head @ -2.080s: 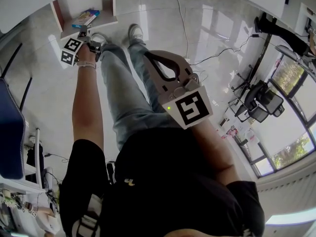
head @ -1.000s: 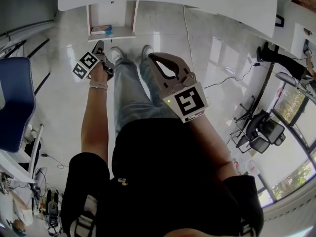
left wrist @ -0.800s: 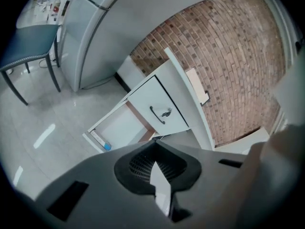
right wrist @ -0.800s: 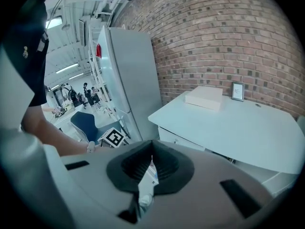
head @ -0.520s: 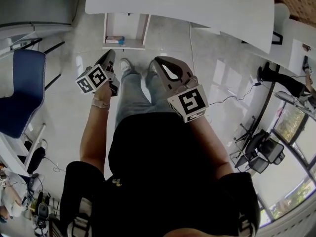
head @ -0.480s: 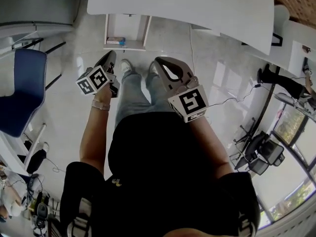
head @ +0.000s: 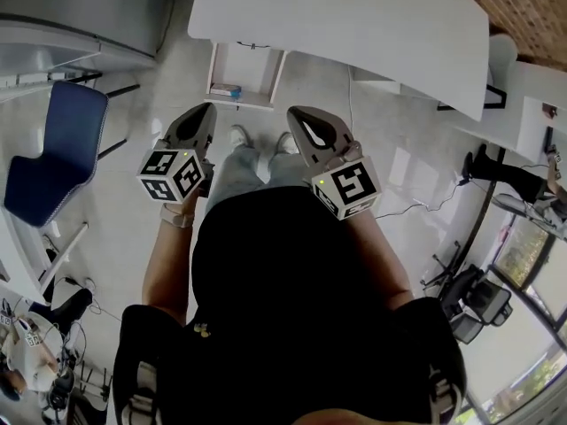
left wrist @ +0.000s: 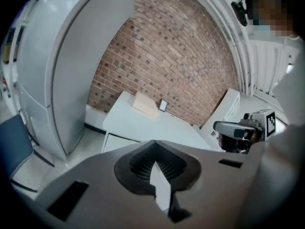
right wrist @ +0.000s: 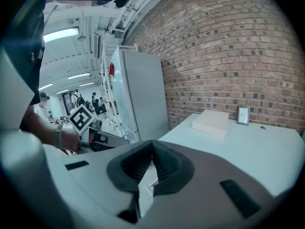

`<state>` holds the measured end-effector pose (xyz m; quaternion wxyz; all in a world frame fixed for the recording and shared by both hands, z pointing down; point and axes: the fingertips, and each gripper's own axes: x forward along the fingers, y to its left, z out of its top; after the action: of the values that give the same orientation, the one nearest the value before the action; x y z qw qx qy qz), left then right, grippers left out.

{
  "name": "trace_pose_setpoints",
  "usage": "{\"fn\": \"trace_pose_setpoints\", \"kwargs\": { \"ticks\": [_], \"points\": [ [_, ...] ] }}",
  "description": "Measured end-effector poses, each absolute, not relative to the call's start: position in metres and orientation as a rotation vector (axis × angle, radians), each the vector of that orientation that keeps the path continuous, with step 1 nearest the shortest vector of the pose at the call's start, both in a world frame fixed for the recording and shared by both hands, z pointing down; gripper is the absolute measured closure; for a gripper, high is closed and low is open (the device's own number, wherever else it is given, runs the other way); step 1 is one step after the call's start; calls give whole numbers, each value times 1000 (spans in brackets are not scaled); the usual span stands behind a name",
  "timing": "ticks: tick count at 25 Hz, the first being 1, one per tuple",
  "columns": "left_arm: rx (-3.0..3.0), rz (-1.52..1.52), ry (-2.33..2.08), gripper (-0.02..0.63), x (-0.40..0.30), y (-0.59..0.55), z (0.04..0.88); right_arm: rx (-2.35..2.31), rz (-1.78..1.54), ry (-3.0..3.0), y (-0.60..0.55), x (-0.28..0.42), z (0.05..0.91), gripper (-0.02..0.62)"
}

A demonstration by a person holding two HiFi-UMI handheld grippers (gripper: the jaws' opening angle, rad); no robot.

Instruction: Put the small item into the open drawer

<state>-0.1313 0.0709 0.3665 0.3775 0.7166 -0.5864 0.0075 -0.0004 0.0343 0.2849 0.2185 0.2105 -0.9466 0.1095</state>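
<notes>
Left gripper (head: 205, 112) and right gripper (head: 295, 115) are shown side by side. Beyond their tips, an open drawer (head: 275, 76) containing a small blue item (head: 226, 90) is seen beneath a white table (head: 354, 25).

The table (head: 354, 16) hides the back of your drawer (head: 252, 71). You can't tell what the item (head: 225, 90) by the drawer's left edge is: too small. So is the frame (right wrist: 243, 114) at the table's far edge.
</notes>
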Motion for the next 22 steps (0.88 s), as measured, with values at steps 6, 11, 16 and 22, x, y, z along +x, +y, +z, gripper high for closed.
{"fn": "trace_pose_setpoints", "kwargs": {
  "ticks": [6,11,16,22],
  "points": [
    [1980,84,-1635,603,-144,78,301,569,244,-2697,37,-6,249,584],
    [2090,112,-1712,603,-150,83,255,557,177,-2752,37,-13,221,584],
    [2161,97,-1768,603,-150,89,214,541,111,-2809,36,-17,190,584],
    [2223,51,-1819,603,-146,96,181,524,38,-2870,41,-22,162,584]
  ]
}}
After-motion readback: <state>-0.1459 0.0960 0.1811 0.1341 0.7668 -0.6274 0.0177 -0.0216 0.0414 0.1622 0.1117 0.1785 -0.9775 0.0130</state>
